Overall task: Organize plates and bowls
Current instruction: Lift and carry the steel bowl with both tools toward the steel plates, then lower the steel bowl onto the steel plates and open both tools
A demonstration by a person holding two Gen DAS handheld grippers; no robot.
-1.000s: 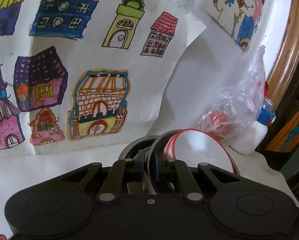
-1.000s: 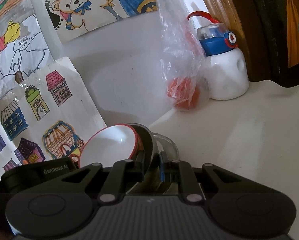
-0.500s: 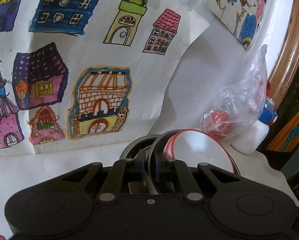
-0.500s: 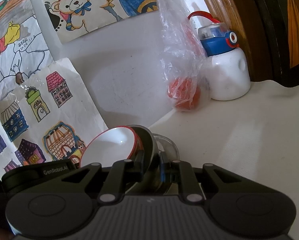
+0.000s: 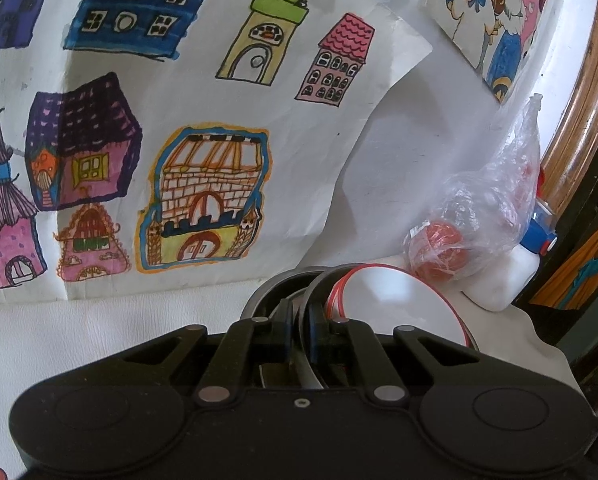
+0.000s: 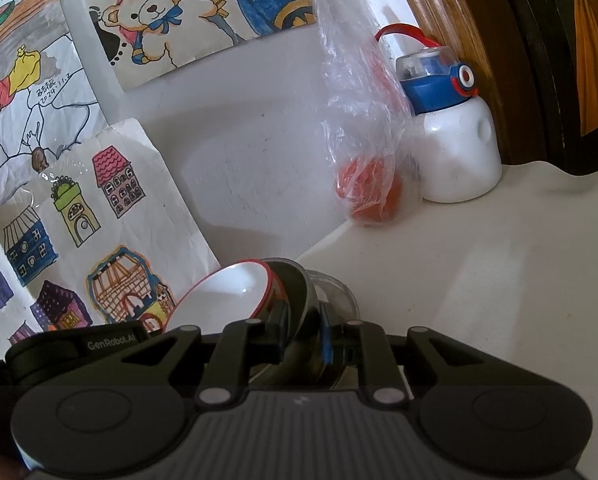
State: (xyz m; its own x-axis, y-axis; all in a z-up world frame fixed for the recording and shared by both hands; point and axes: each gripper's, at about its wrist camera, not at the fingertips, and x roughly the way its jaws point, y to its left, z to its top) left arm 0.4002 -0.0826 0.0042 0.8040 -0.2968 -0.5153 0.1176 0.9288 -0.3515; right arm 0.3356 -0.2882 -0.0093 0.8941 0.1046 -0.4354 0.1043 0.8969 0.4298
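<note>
Left gripper [image 5: 299, 312]: nearest in its own view; the black fingers stand narrow, pinched on the rim of a grey metal bowl [image 5: 315, 284], one finger inside the wall and one outside.
Right gripper [image 6: 303, 316]: nearest in the right view; also narrow, clamped across the opposite rim of that grey metal bowl [image 6: 299, 280], so both hands carry one stack.
White bowl with red rim [image 6: 235, 288]: nested inside the grey metal bowl, tilted, its opening turned toward the paper drawings.
Clear glass bowl [image 6: 339, 288]: just beyond the grey metal bowl on the bottle's side, under or around the stack; whether it is nested with it or merely touching I cannot tell.
White tabletop [image 6: 479, 280]: beneath the stack; whether the stack rests on it or hangs just above is hidden by the grippers.
Crinkled clear plastic bag with orange-red fruit [image 6: 371, 184]: farther off, well beyond the grey metal bowl, touching the bottle.
White squat bottle with blue cap and red strap [image 6: 455, 152]: beside the bag, against the wall corner.
Children's drawing of coloured houses [image 5: 159, 140]: behind the grey metal bowl, leaning on the wall.
Teddy-bear drawing [image 6: 187, 12]: farthest, higher on the wall.
Progress: the bowls look gathered into one nest; no plates show. I judge that setting the stack down and releasing remains.
</note>
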